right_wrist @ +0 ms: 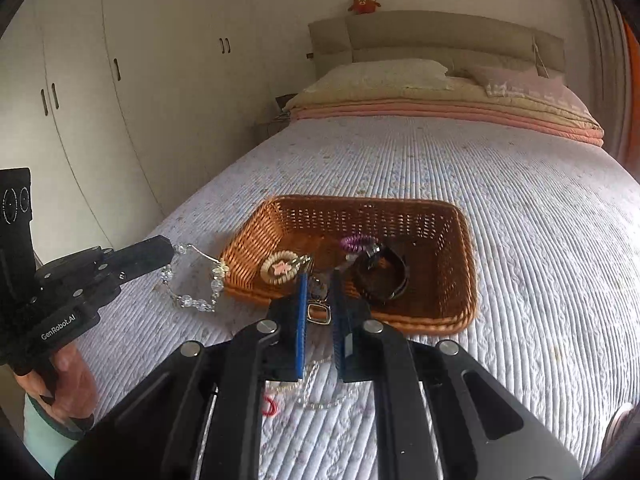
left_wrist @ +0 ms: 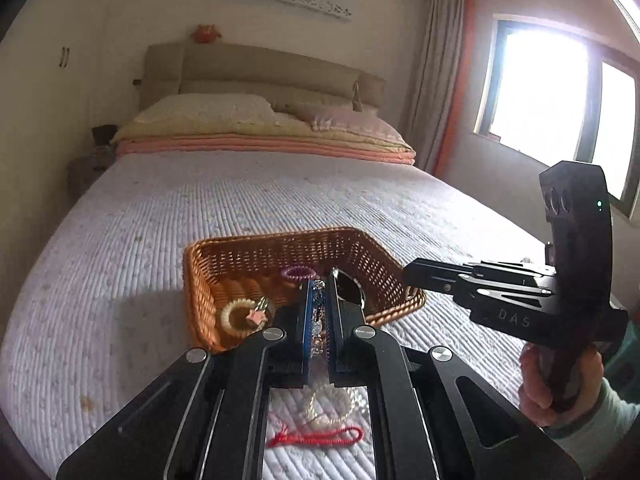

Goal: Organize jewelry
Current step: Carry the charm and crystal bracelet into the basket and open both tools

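Black left gripper was clamped on a clear crystal-bead bracelet, held off the quilted white bedspread beside the brown wicker basket; black right gripper was pinched on a metal-pendant chain.

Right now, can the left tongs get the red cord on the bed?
Probably not as is: the left tongs are shut on a crystal bracelet, so they are occupied. The red cord lies uncovered on the bed, close beneath them, outside the basket.
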Action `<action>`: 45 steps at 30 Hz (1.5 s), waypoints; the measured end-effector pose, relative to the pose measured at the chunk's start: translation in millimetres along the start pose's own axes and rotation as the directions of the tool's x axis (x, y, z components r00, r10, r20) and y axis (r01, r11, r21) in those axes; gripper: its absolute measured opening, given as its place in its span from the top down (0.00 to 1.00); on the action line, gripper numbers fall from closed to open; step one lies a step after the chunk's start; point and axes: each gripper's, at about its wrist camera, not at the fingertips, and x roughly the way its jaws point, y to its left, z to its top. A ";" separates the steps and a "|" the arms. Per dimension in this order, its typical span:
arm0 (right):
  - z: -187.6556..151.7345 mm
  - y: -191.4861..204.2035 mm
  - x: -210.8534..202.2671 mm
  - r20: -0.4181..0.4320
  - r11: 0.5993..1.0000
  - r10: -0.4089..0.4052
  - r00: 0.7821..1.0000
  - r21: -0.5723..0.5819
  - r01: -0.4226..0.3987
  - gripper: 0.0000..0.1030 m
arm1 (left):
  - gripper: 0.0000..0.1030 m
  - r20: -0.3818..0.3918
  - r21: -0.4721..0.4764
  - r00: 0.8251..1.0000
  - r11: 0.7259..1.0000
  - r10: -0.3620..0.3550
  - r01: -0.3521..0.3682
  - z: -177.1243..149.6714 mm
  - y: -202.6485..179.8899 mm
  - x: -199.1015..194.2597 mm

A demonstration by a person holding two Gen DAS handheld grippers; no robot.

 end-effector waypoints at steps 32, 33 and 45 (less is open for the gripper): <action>26.3 -27.3 83.1 -0.134 0.998 0.013 0.991 0.069 -0.004 0.68 | 0.71 -0.045 -0.088 0.999 0.996 0.006 -0.010 -13.6 31.2 48.7; 24.7 -24.8 70.8 -0.119 0.998 0.015 0.993 0.064 -0.007 0.68 | 0.70 -0.033 -0.087 0.999 0.996 0.001 -0.004 -14.0 27.9 39.3; -46.6 -4.8 -1.6 -0.099 0.999 -0.015 0.995 0.042 0.020 0.68 | 0.64 -0.059 -0.048 0.998 0.998 -0.038 0.035 -58.9 -3.7 -28.5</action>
